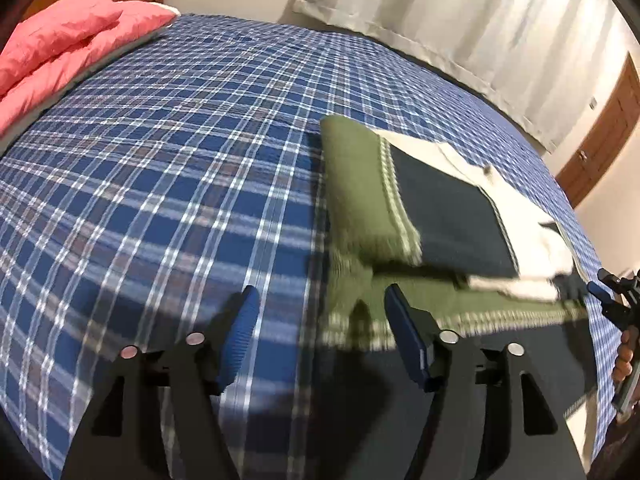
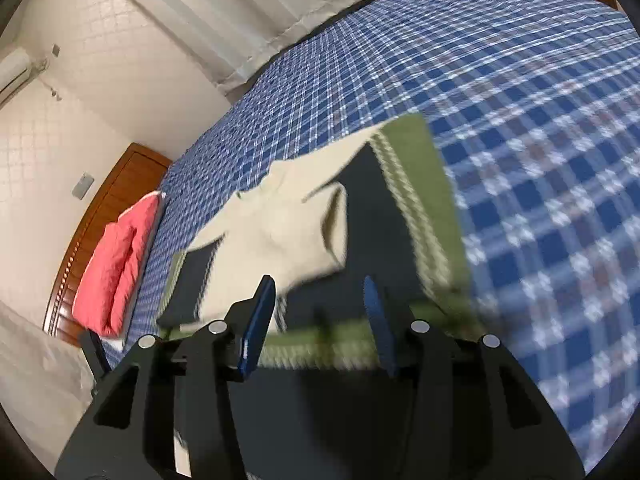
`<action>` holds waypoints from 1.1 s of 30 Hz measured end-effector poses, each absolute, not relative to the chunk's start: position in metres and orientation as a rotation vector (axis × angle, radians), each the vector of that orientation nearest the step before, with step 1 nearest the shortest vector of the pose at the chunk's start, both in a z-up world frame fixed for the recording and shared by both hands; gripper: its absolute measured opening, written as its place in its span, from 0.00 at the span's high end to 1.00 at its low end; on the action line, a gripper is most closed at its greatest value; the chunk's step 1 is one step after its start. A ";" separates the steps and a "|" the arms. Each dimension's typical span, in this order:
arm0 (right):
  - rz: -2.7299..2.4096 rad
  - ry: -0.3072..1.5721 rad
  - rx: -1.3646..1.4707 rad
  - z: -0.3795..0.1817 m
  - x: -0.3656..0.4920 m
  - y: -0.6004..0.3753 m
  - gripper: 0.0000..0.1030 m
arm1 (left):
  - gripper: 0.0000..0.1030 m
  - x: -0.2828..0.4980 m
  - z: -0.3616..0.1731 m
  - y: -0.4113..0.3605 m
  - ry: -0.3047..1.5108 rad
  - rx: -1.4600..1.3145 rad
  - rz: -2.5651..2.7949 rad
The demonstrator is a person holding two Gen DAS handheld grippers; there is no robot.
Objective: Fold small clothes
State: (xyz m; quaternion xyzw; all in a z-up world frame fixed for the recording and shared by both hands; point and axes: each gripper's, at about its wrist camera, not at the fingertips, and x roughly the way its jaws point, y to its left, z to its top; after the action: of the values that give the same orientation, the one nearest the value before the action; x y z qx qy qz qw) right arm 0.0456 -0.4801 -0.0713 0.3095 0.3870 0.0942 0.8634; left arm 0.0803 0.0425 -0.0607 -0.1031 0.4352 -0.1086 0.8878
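**Left wrist view: both claws empty over a half-folded garment**

Left wrist view shows the left gripper with its 2 blue pads spread apart and nothing between them, hanging over the blue plaid bed cover. The garment, a piece in green, dark navy and cream, lies just ahead and to the right of this claw, toward the bed's near edge. Its upper part is doubled over onto the lower green panel, and a striped band runs along the near border, almost under the right-hand pad.

From the right wrist view, the right gripper also stands parted and holds no cloth; its pads frame the garment's near edge. A cream flap sits loose and rumpled on top, directly ahead of this claw. The right claw appears at the far right of the left view, beside the garment's other end.

So the garment's long axis runs across between the 2 claws, roughly parallel to the near edge, with 1 claw at each end. Judging from that, the next fold likely needs both ends pinched together; the cream flap is nearer the right hand. A pink quilt lies well apart at the headboard end.
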 end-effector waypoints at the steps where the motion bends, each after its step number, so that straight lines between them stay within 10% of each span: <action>1: 0.193 0.811 0.645 -0.071 0.037 -0.483 0.55 | 0.34 0.073 -0.060 0.044 0.909 -0.214 -0.243; 33: 0.430 0.930 0.830 -0.119 -0.160 -0.466 0.38 | 0.34 -0.084 -0.073 0.061 1.078 -0.526 -0.565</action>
State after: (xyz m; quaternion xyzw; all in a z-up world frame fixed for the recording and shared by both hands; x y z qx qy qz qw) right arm -0.1598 -0.4663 -0.1187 0.3854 0.4322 0.2000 0.7904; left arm -0.0837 0.0607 -0.0728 -0.2443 0.5003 -0.2623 0.7882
